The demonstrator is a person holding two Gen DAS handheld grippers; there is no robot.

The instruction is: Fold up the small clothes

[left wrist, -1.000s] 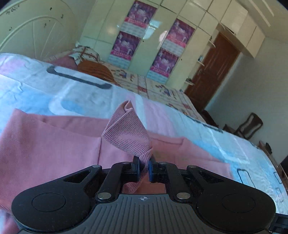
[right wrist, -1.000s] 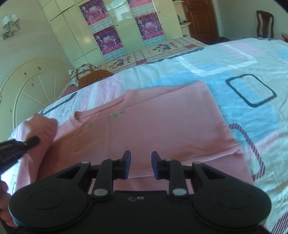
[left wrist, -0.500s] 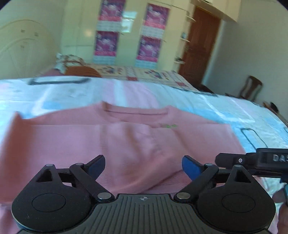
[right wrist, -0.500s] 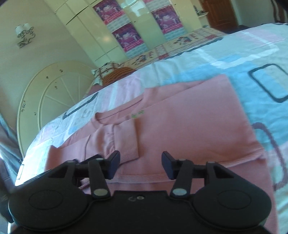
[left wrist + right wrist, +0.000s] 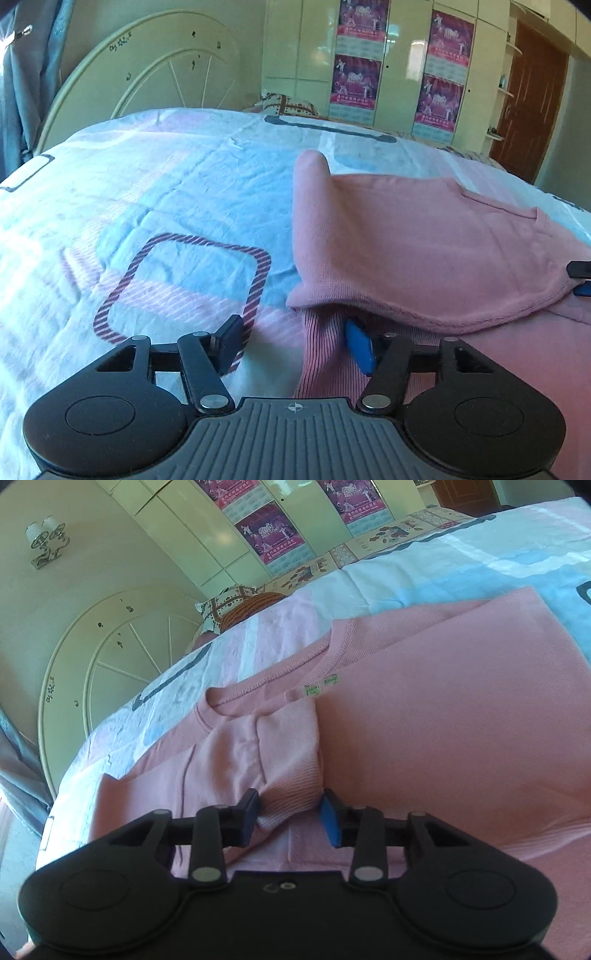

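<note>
A pink sweater (image 5: 443,720) lies flat on the bed, its left sleeve folded across the chest. My right gripper (image 5: 291,816) is open, its jaws on either side of the sleeve's ribbed cuff (image 5: 295,794). In the left wrist view the sweater (image 5: 424,240) fills the right side, with its ribbed hem (image 5: 321,350) at the left corner. My left gripper (image 5: 295,347) is open around that corner, the right blue pad (image 5: 360,345) tucked under the folded layer. The right gripper's tip (image 5: 580,275) shows at the far right edge.
The bedsheet (image 5: 147,221) is pale blue, white and pink with a striped square outline (image 5: 181,291). A cream headboard (image 5: 110,657), a patterned pillow (image 5: 236,605), wardrobes with posters (image 5: 358,55) and a brown door (image 5: 524,99) stand behind.
My left gripper let go of the sleeve cuff, opened wide and swung left to the sweater's hem corner. The sleeve now lies folded on the chest, and my right gripper has opened around its cuff.
</note>
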